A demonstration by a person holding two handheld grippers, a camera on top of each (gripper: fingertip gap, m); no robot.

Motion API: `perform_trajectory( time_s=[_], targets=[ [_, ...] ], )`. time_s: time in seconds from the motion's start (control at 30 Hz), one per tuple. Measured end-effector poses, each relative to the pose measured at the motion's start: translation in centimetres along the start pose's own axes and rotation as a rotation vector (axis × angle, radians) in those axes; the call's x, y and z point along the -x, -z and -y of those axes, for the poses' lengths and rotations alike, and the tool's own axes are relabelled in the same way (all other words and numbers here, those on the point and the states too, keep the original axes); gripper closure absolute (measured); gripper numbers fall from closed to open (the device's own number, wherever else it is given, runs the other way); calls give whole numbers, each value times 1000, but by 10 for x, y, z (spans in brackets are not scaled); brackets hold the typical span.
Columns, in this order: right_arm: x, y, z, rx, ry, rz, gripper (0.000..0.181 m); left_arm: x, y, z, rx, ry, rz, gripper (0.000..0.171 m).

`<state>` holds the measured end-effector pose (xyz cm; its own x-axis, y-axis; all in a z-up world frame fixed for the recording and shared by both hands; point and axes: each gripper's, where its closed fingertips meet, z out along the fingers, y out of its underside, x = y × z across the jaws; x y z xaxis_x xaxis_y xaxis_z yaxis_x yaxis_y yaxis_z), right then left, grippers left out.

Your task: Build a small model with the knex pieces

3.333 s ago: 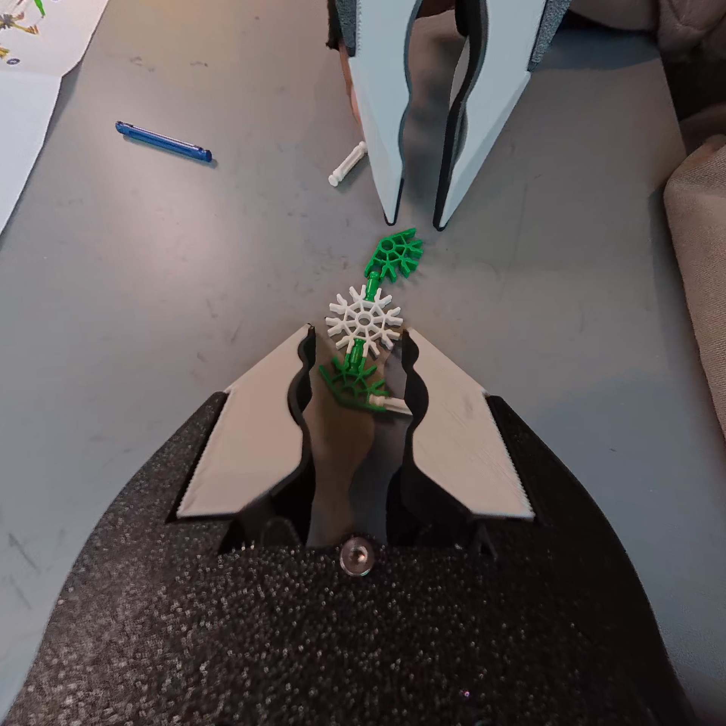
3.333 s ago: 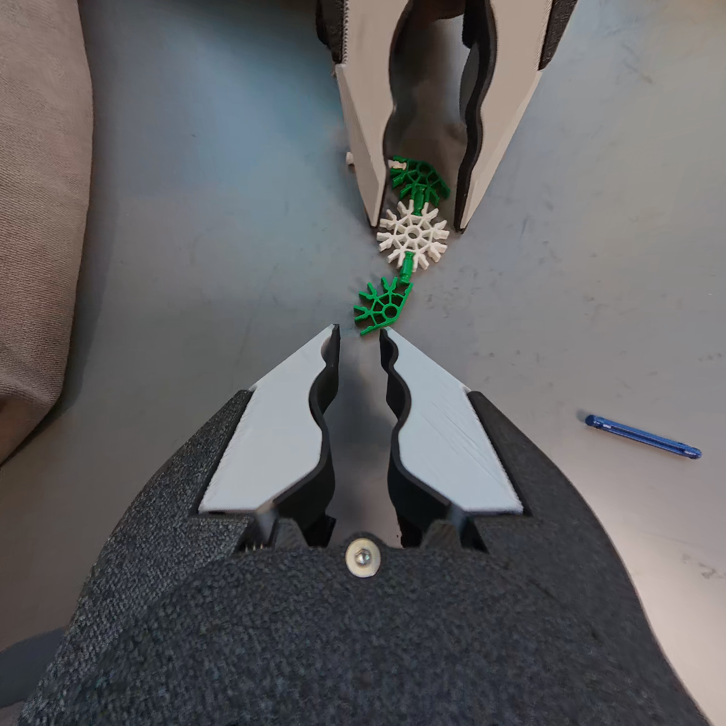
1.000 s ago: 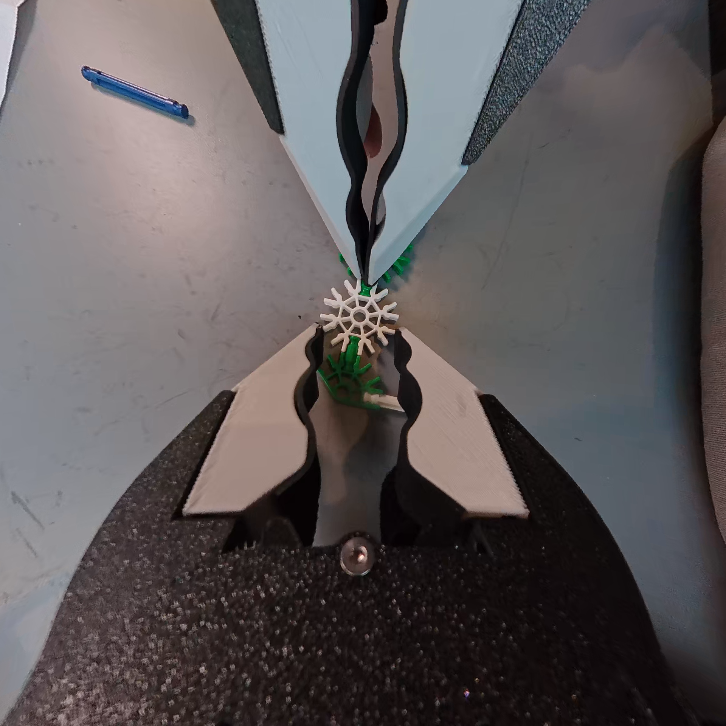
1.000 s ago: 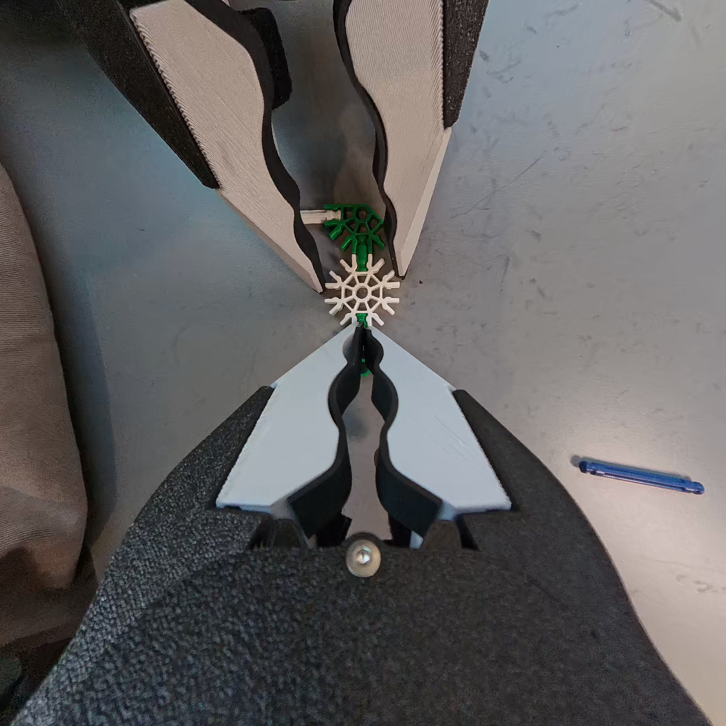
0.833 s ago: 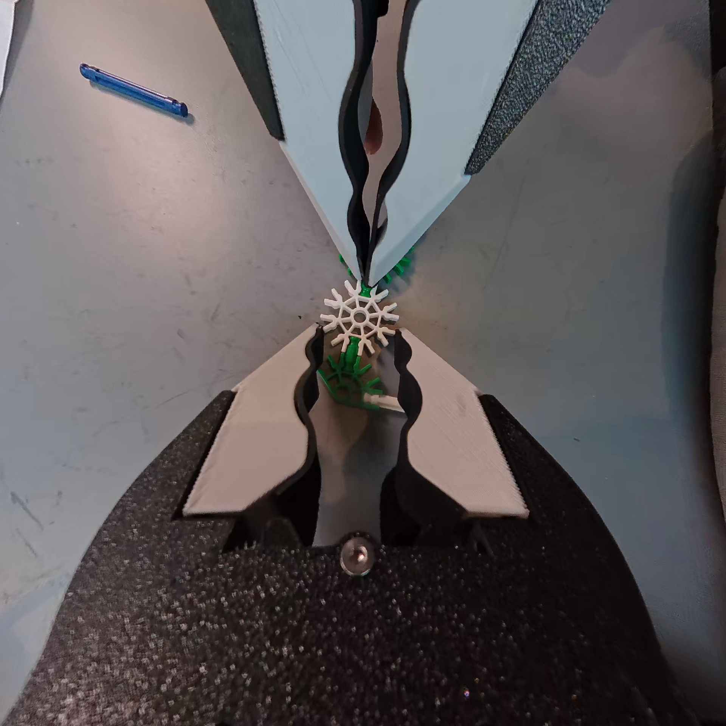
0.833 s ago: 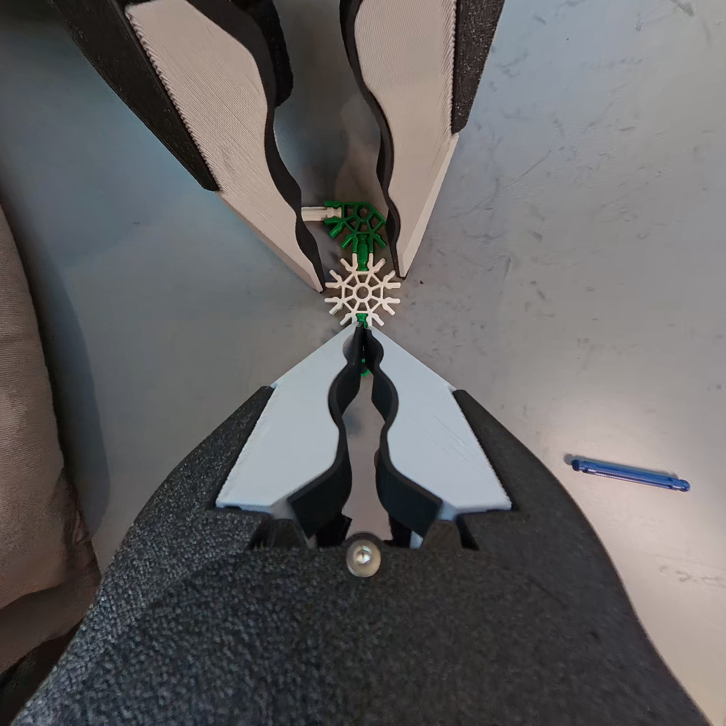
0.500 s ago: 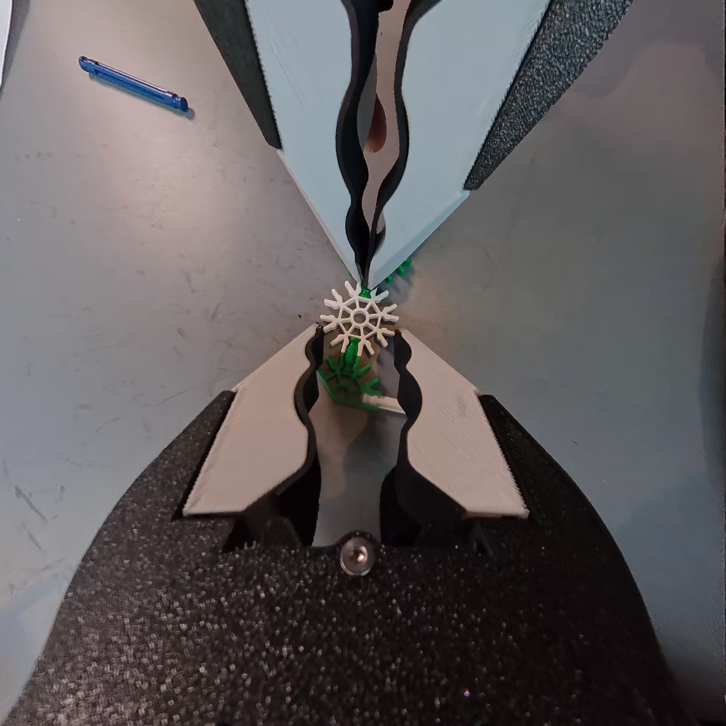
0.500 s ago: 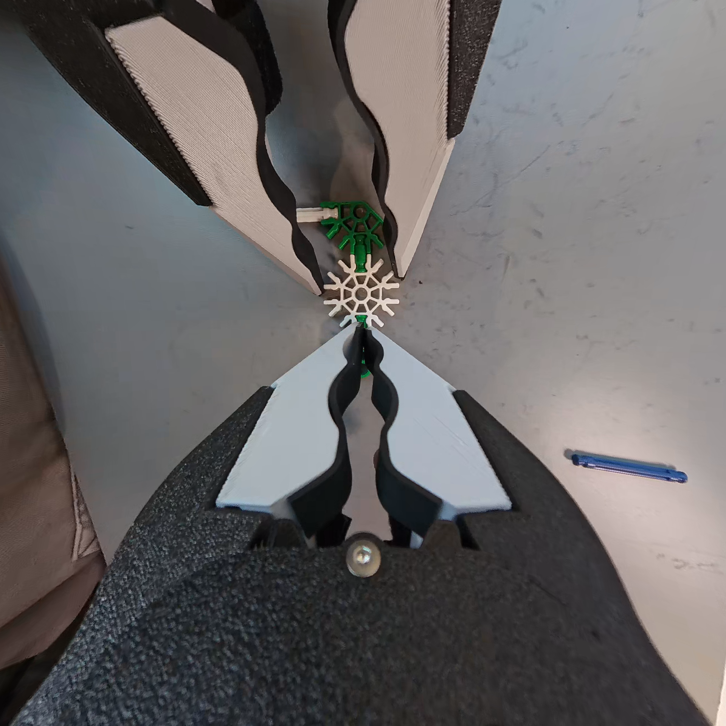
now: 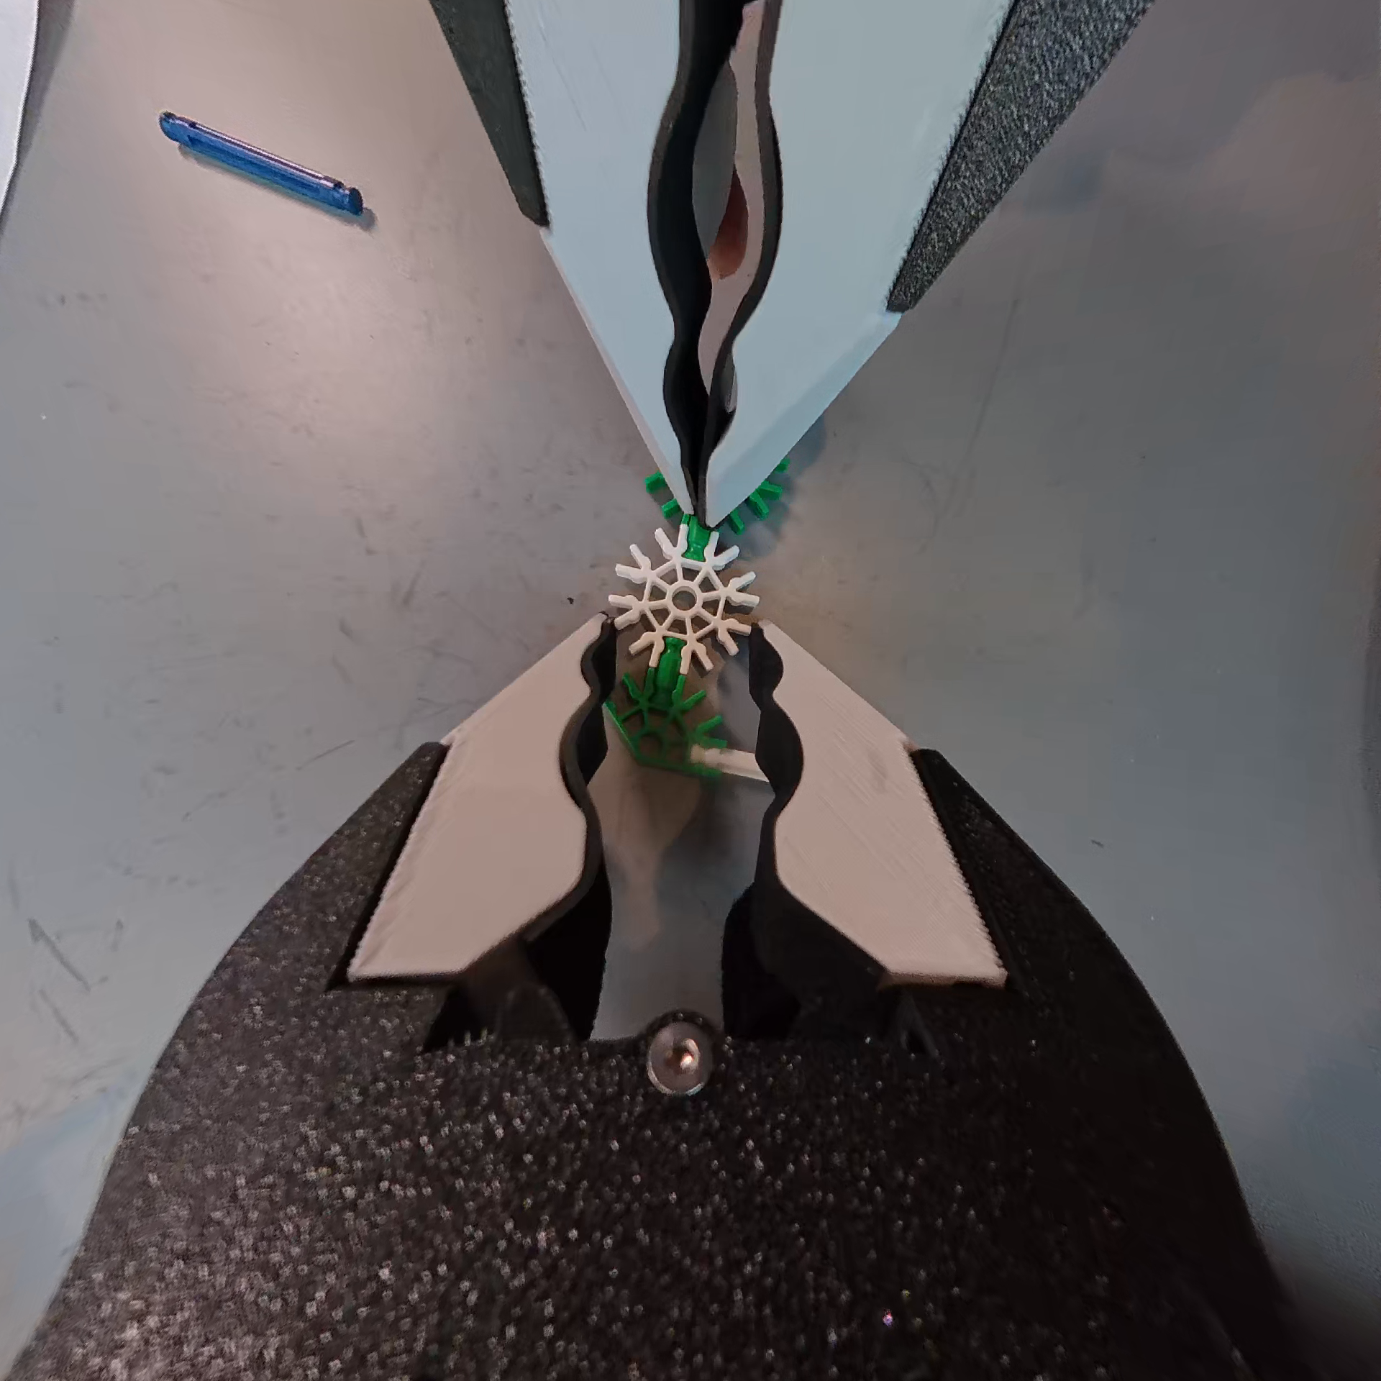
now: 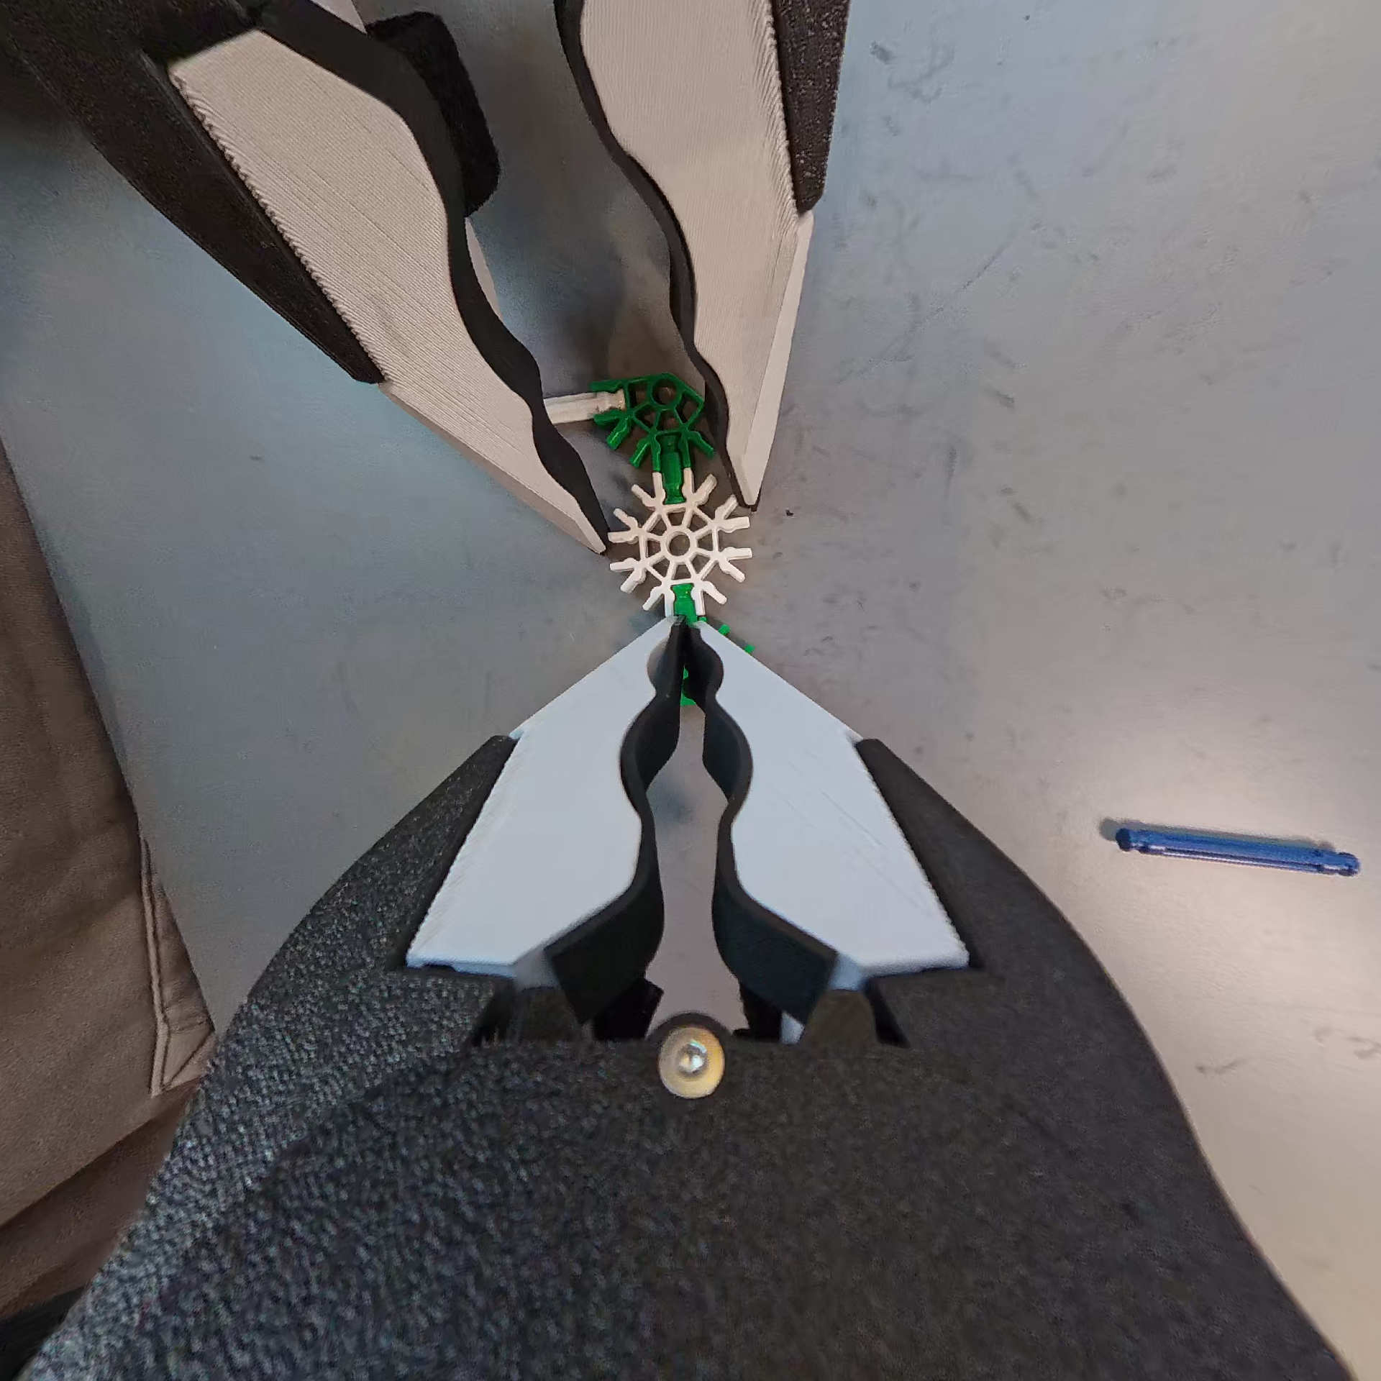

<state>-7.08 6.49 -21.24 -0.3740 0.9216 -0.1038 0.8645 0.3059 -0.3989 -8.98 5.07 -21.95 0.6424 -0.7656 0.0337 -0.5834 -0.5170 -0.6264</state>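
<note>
A flat toy chain (image 9: 676,650) lies mid-table (image 9: 299,448): white snowflake (image 9: 681,598) joined to two green fans. The right gripper (image 10: 684,628) pinches one fan; the left gripper (image 9: 681,635) gapes around the other. A blue rod (image 9: 258,161) lies apart.

The left hand-held gripper (image 9: 681,631) points forward with its grey fingers (image 9: 516,792) spread apart, a clear gap between the tips. The right hand-held gripper (image 10: 681,626) faces it tip to tip, its pale blue fingers (image 10: 568,807) pinched together at the points. Both are angled down, tips close to each other.
</note>
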Motion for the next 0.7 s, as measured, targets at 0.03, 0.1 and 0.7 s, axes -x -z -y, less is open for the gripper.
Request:
perform_trajectory(
  time_s=[0.03,0.1,0.7],
  targets=[
    [0,0,0,14,1,4,181,0,0,0,0,0,1,137],
    [0,0,-1,32,-21,32,181,0,0,0,1,0,3,137],
    [-15,35,11,-310,-96,32,170,0,0,0,-14,6,6,137]
  ],
)
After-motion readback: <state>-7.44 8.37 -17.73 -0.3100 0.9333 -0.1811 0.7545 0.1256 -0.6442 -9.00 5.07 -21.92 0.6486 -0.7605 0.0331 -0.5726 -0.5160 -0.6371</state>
